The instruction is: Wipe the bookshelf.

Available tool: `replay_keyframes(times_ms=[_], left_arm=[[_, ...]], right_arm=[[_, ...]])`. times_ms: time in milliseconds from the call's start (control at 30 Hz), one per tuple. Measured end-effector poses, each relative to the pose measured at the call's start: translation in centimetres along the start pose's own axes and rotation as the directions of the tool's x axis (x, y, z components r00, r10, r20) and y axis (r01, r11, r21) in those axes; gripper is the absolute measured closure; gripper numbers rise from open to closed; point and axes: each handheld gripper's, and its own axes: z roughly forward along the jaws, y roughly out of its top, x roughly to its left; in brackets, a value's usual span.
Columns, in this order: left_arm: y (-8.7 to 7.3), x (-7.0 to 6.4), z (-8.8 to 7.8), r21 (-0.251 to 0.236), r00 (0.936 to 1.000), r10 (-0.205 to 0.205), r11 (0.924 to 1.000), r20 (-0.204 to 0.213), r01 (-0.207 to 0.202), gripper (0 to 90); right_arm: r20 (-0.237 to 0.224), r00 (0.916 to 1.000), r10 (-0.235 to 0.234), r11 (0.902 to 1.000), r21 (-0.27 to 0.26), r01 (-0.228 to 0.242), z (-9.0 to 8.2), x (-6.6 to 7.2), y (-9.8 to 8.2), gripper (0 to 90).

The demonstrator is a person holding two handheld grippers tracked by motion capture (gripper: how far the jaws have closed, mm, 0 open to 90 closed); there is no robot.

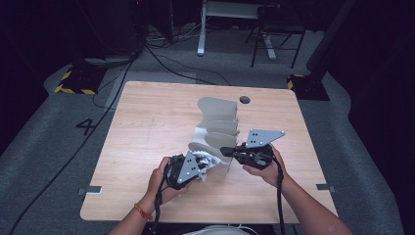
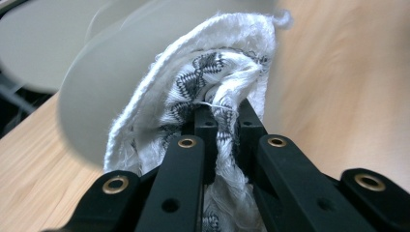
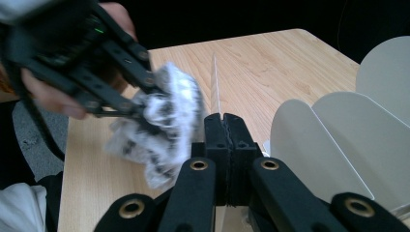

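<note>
A white cloth with a black pattern (image 1: 209,159) (image 2: 212,72) (image 3: 167,121) is bunched between the jaws of my left gripper (image 1: 203,164) (image 2: 223,113) (image 3: 138,108), which is shut on it beside the near end of a pale grey divider rack (image 1: 219,122). One rounded divider (image 2: 92,101) stands just behind the cloth. My right gripper (image 1: 225,150) (image 3: 226,118) comes in from the right and is shut on the thin edge of the rack's nearest divider (image 3: 215,82). Further dividers (image 3: 314,140) rise to its right.
The rack stands mid-table on the wooden table (image 1: 147,127), which has a round cable hole (image 1: 244,100) near its far edge. Cables (image 1: 166,61), a desk leg (image 1: 200,29) and a chair frame (image 1: 276,39) stand on the floor beyond.
</note>
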Motion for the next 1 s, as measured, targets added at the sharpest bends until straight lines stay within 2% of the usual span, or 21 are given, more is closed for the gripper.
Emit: replay_keyframes(times_ms=[67, 133, 200, 300, 367, 467, 633, 700, 833, 867, 933, 1000], left_arm=[[-0.7, 0.9, 0.2, -0.010, 0.9985, -0.054, 0.9985, 0.012, 0.054, 84.7], [-1.2, 1.3, 0.3, -0.007, 0.9974, -0.071, 0.9974, 0.015, 0.071, 84.7], [-1.6, 1.3, 0.4, 0.012, 0.9983, -0.058, 0.9983, 0.006, 0.057, 84.7], [-2.3, 1.6, 0.8, 0.036, 0.9970, -0.076, 0.9965, 0.009, 0.076, 84.7], [-2.8, 1.7, 1.0, 0.064, 0.9973, -0.073, 0.9953, 0.011, 0.072, 84.8], [-3.7, 1.7, 1.8, 0.120, 0.9959, -0.084, 0.9897, 0.034, 0.079, 85.0], [-4.2, 0.9, 3.3, 0.168, 0.9928, -0.089, 0.9830, 0.079, 0.075, 85.0], [-4.0, 0.3, 3.6, 0.168, 0.9906, -0.082, 0.9838, 0.109, 0.063, 85.0], [-3.0, -1.2, 3.9, 0.146, 0.9860, -0.036, 0.9893, 0.163, 0.012, 85.0], [-2.7, -1.4, 3.8, 0.138, 0.9856, -0.026, 0.9904, 0.167, 0.003, 85.0], [-2.2, -1.4, 3.4, 0.117, 0.9850, -0.034, 0.9931, 0.169, 0.014, 84.9], [-1.9, -1.3, 2.9, 0.096, 0.9876, -0.032, 0.9952, 0.153, 0.018, 84.9]], right_arm=[[0.001, 1.0000, 0.006, 1.0000, -0.002, -0.006, 0.0, 0.0, 0.0, 88.6], [-0.008, 0.9998, 0.017, 0.9998, -0.004, -0.017, -0.1, -0.1, 0.0, 86.4], [-0.004, 0.9999, 0.012, 0.9999, -0.004, -0.012, -0.2, -0.1, 0.0, 88.2], [-0.001, 1.0000, 0.010, 0.9999, -0.005, -0.010, -0.2, -0.2, -0.1, 89.6], [0.004, 1.0000, 0.007, 1.0000, -0.003, -0.007, -0.2, -0.1, -0.1, 89.9], [0.003, 1.0000, 0.007, 1.0000, -0.007, -0.007, -0.2, -0.1, -0.1, 89.7], [-0.001, 1.0000, 0.009, 0.9999, -0.009, -0.009, -0.2, -0.1, -0.1, 88.3], [-0.003, 1.0000, 0.007, 1.0000, -0.007, -0.007, -0.2, -0.1, -0.1, 87.1], [0.001, 0.9999, 0.013, 0.9999, -0.010, -0.013, -0.8, -0.4, 0.0, 82.7], [0.003, 0.9999, 0.012, 0.9999, -0.012, -0.012, -1.0, -0.5, 0.0, 81.6], [0.009, 0.9999, 0.010, 0.9998, -0.016, -0.010, -1.5, -0.6, 0.2, 78.8], [0.017, 0.9998, 0.012, 0.9996, -0.027, -0.011, -2.1, -0.8, 0.4, 78.7]])
